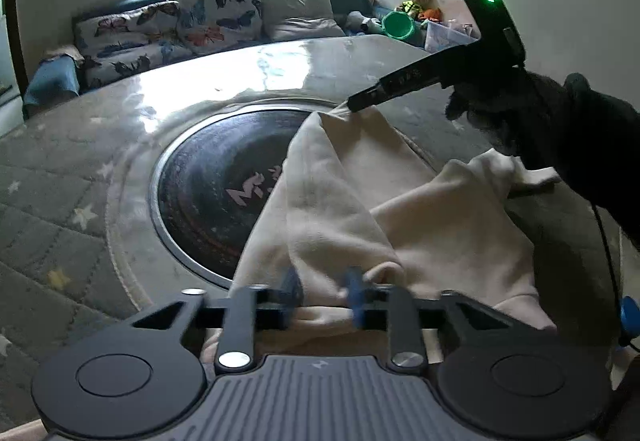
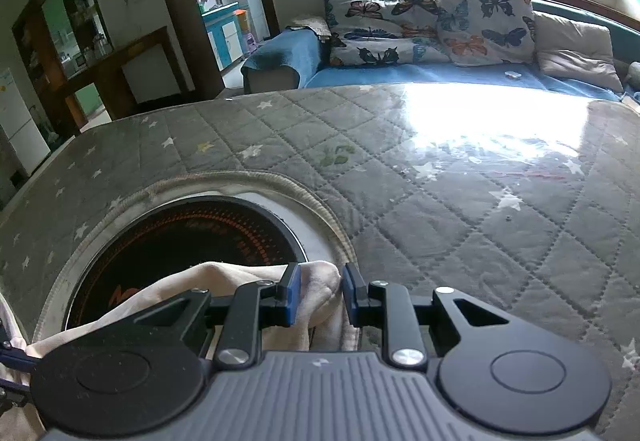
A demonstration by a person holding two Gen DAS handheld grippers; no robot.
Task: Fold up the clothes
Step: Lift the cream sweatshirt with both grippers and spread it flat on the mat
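Left gripper (image 1: 320, 293), nearest, jaws blurred, pinching a bunched fold of the cream garment (image 1: 400, 217). Right gripper (image 2: 320, 299): jaws narrow, clamped on a far corner of the garment, over the black round inset (image 1: 216, 177) in the table (image 2: 440, 201). Garment: rumpled, partly lifted, lying toward the table's near edge; no flat fold visible, so folding looks unfinished. Writing: pale letters on the inset, partly covered, illegible.

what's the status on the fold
Left gripper shut on garment. Right gripper pinching its far corner. Garment half over the round heater. Nothing in the way.
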